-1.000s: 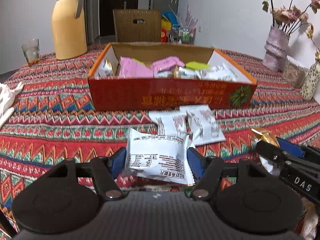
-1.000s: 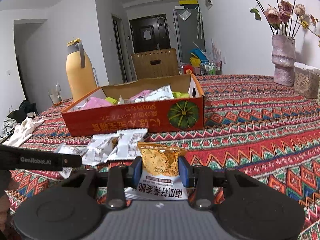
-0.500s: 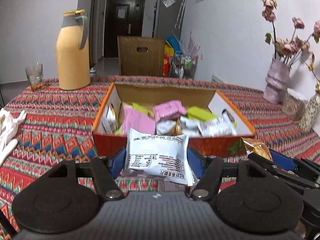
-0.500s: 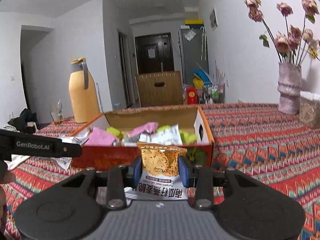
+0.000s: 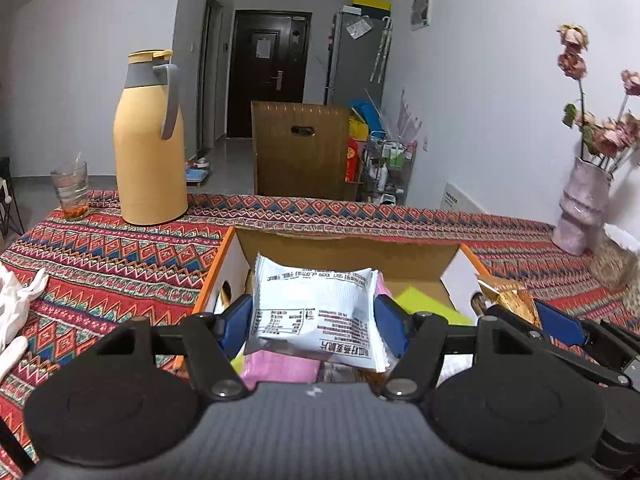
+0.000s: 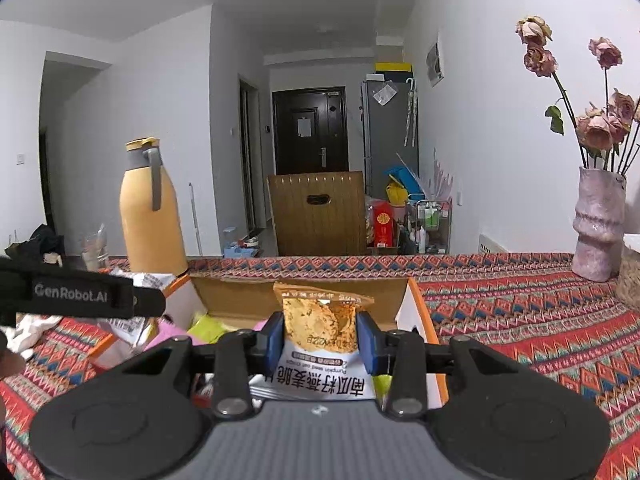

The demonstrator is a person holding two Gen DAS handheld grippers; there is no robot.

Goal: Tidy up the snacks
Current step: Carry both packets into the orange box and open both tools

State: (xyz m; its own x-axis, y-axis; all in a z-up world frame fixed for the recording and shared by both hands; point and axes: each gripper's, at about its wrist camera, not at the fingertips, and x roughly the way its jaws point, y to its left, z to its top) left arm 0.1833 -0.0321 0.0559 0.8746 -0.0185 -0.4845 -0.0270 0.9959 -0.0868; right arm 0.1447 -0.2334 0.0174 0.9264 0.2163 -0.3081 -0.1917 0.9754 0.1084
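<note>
Left tool (image 5: 314, 320) clamps the white snack packet (image 5: 316, 312) at frame centre above the open snack box (image 5: 344, 250); right tool (image 6: 320, 342) pinches an orange crisp packet (image 6: 322, 320), probably poised for dropping in.

Black tongs (image 5: 314, 320), blue pads (image 6: 274, 341), "GenRobot.AI" lettering.

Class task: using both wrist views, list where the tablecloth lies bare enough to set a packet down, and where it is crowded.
Free: the tablecloth between the snack box and the pink vase; also the stretch between the box and the yellow jug and glass. Crowded: inside the box, heaped with packets, and its near rim, where both tools hold packets. White cloth fills the left edge.
</note>
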